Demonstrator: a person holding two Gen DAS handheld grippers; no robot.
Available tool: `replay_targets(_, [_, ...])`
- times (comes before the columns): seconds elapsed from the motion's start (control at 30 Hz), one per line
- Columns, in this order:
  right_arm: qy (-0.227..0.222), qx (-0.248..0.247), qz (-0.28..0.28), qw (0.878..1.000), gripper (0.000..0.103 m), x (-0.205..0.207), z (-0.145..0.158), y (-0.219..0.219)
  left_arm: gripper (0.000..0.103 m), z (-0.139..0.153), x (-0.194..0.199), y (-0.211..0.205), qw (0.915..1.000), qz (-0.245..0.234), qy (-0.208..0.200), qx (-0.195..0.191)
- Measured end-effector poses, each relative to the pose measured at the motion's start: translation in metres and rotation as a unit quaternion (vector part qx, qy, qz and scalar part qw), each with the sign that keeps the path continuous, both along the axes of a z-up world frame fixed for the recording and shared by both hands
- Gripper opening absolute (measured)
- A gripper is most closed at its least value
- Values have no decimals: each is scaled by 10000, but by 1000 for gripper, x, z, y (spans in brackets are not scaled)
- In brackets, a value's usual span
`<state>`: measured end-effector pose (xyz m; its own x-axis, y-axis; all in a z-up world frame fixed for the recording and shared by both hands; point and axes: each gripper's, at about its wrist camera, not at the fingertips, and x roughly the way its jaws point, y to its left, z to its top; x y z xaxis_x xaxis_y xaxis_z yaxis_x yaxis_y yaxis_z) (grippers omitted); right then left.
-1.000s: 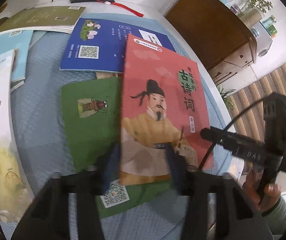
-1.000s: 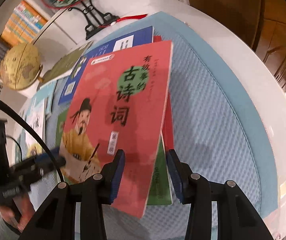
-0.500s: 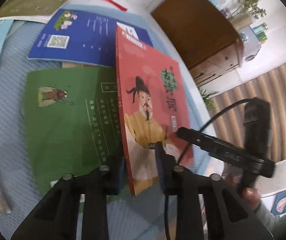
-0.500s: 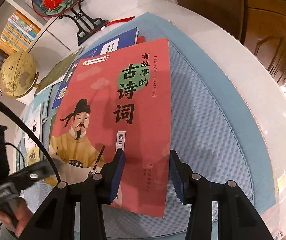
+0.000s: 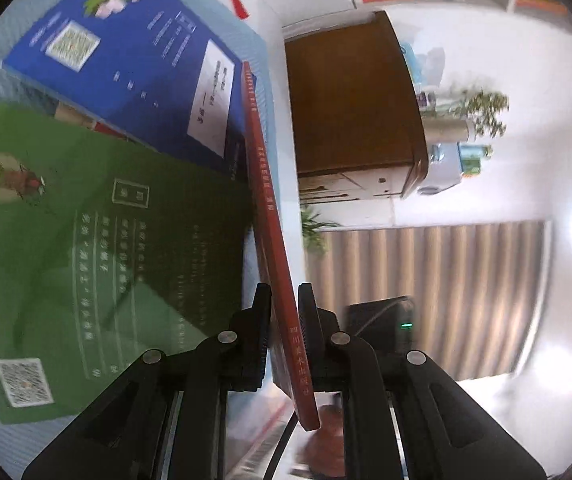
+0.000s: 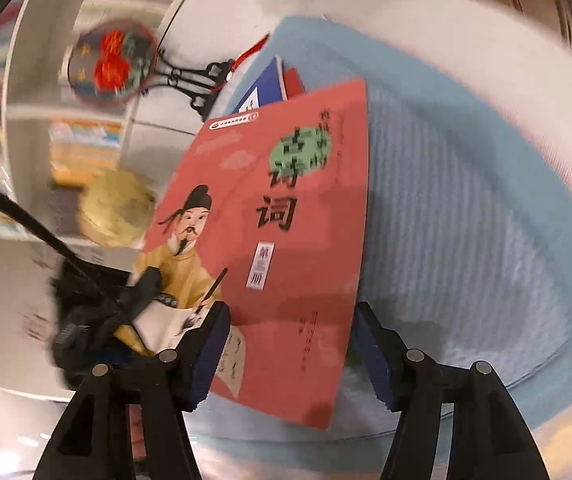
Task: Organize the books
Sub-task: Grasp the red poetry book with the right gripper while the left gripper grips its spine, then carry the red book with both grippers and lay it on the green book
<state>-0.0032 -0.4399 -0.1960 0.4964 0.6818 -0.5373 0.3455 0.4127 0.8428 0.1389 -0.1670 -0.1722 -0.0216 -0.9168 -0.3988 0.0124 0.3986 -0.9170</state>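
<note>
Left gripper [image 5: 284, 332] pinches the red book [image 5: 270, 216] near its lower end, jaws narrow on the cover, spine edge toward the lens. Book stands on edge, lifted clear of the blue mat [image 6: 466, 208]. Right gripper [image 6: 292, 344] spread wide, fingers either side of the book's lower corner, not pressing it; whether they touch cannot be told. Front cover [image 6: 278, 240] shows a robed man in yellow. Green book [image 5: 98, 248] lies flat just left of the red one; blue book [image 5: 126, 68] beyond it, overlapped at one corner by the green book. Farther off: round fan on stand [image 6: 114, 66], globe [image 6: 116, 208], brown cabinet [image 5: 350, 96], potted plant [image 5: 482, 112].
</note>
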Motion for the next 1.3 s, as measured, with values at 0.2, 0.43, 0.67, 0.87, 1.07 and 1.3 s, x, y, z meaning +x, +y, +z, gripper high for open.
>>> replay_targets(0.2, [-56, 311, -194, 9993, 56, -5, -5, 7, 10, -9, -8, 9, 9997, 72, 145, 158])
replay_targets(0.43, [-389, -1089, 329, 9927, 35, 2, 40, 26, 10, -4, -18, 2, 9956, -262, -238, 865])
replay_targets(0.67, [-714, -2883, 1056, 9490, 35, 0, 78, 69, 11, 28, -35, -13, 9720, -495, -1470, 1763])
replay_targets(0.87, [-1118, -3350, 1486, 9237, 35, -3, 98, 102, 12, 56, -46, 6, 9531, -473, -2120, 2106])
replay_targets(1.07, [-1593, -3640, 1918, 8974, 35, 7, 129, 155, 13, 86, -49, 60, 9484, -28, -2326, 2156])
replay_targets(1.3, [-2179, -3454, 2528, 8771, 35, 35, 158, 266, 13, 116, -62, 180, 9393, 940, -2391, 2275])
